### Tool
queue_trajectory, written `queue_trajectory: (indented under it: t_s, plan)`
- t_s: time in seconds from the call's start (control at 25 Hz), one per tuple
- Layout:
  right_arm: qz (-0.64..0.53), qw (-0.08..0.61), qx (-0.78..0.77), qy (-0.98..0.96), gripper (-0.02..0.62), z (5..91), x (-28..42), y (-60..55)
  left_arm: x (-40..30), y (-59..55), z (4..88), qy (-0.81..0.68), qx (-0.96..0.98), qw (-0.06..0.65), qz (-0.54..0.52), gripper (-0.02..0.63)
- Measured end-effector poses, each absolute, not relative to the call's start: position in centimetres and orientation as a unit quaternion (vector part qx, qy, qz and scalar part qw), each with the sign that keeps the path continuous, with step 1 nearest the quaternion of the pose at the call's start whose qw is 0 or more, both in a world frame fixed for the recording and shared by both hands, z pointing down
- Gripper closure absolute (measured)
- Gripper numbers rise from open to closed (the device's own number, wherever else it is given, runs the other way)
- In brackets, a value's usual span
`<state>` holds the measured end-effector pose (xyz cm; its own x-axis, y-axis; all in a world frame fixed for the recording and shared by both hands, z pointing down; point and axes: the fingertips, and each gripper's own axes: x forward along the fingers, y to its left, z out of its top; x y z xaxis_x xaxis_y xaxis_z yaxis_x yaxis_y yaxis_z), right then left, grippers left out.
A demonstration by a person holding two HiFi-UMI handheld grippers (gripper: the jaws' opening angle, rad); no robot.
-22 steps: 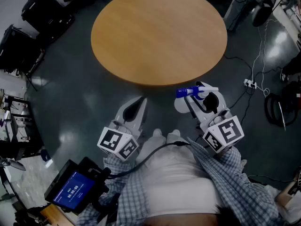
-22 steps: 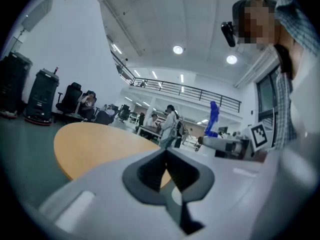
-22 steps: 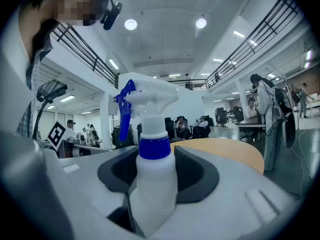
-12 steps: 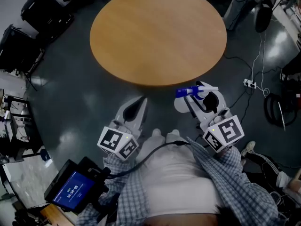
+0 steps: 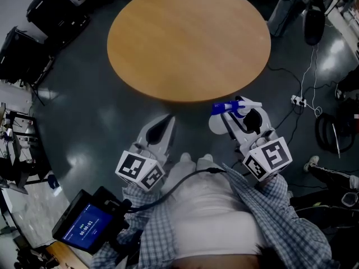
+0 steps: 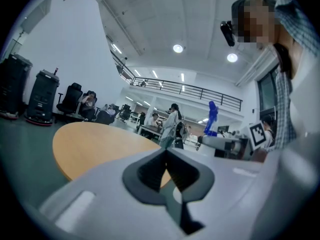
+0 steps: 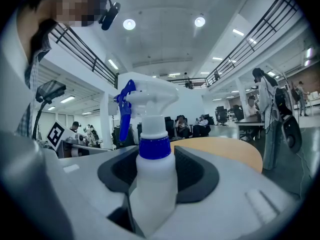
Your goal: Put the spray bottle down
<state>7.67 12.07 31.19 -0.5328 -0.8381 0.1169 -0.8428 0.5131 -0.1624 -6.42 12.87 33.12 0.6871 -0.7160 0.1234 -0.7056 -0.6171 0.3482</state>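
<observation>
White plastic with a blue collar and blue trigger, the spray bottle (image 7: 152,189) stands upright between the jaws of the right gripper (image 5: 240,112), whose dark pads press on both sides of its body below the collar. Its spray head rises above the jaws, and the trigger points toward the left gripper (image 5: 163,129). That one has its jaws together with nothing between them, and it sits beside the right gripper, well apart from it and at about the same level. The round wooden tabletop (image 5: 188,38) lies ahead of both grippers. Its near edge is just beyond the right gripper's tips, so the bottle hangs over the dark grey floor (image 5: 95,116), short of the wood.
</observation>
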Motion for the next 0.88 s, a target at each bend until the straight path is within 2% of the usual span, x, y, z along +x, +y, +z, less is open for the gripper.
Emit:
queue_trajectory:
  t_s: [0.76, 0.88]
  plan:
    - [0.094, 0.005, 0.476, -0.875, 0.394, 31.9, 13.4, 13.4, -1.8, 14.2, 32.5, -0.417, 0.893, 0.165, -0.024, 0.607]
    - [0.094, 0.005, 0.475, -0.875, 0.394, 32.7, 12.4, 11.0, -2.7, 11.7, 33.1, -0.414, 0.894, 0.166, -0.027, 0.607]
